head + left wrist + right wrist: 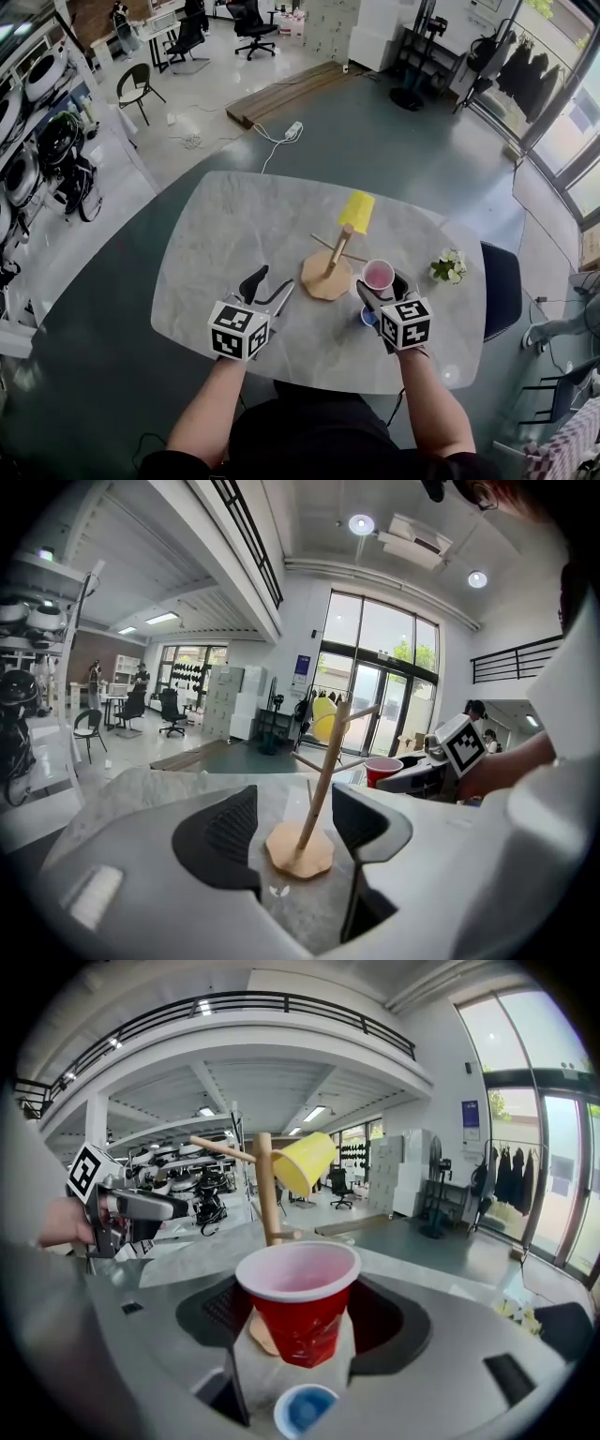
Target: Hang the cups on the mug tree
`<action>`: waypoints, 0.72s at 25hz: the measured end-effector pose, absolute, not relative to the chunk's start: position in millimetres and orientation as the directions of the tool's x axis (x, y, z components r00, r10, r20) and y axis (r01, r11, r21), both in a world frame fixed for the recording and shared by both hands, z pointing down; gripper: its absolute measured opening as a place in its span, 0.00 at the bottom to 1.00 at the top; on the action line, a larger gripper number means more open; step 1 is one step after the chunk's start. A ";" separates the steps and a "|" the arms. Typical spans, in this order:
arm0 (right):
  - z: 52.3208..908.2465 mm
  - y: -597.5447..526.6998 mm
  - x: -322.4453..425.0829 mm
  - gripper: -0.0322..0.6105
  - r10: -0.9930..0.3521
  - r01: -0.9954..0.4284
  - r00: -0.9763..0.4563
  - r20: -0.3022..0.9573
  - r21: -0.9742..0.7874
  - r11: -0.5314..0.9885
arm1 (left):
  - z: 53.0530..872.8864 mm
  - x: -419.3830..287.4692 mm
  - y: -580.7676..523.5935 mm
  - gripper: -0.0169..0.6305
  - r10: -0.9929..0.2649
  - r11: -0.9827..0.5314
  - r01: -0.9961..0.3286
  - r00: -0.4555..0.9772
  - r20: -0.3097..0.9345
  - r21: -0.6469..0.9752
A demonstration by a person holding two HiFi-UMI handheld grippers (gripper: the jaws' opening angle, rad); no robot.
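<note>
While my right gripper (382, 291) pinches the red cup (300, 1312) upright above the blue cup (302, 1411), I note left gripper (292, 829) spread, empty, mug tree (330, 267) just ahead.

Head view looks down; gripper views skim low — all share the mug tree (325, 278).

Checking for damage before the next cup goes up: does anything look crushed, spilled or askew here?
The red cup in the right gripper looks creased low on its wall, where the jaws squeeze it. Nothing looks spilled. The yellow cup hangs tilted on the mug tree, as expected.
</note>
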State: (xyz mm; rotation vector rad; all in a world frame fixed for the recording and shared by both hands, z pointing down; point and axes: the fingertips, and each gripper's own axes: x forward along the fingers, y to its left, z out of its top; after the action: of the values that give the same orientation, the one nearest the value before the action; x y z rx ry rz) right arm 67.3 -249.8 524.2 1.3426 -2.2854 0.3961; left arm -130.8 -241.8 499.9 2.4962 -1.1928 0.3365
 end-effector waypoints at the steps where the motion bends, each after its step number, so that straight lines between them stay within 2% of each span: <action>1: 522.9 -251.9 67.3 0.55 -0.741 -0.871 -0.420 0.524 -0.004 0.491 | 499.2 -129.5 -242.4 0.42 -0.701 -0.583 -0.784 0.618 0.357 0.212; 18: 513.8 -273.6 39.8 0.55 -0.632 -0.696 -0.413 0.656 0.219 0.683 | 495.9 -120.2 -239.3 0.42 -0.698 -0.583 -0.779 0.626 0.348 0.233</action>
State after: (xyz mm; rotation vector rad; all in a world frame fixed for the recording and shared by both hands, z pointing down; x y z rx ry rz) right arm 39.8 -273.6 513.8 1.0146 -2.1534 0.1122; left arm -120.2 -239.3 495.9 2.4892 -1.1790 0.3106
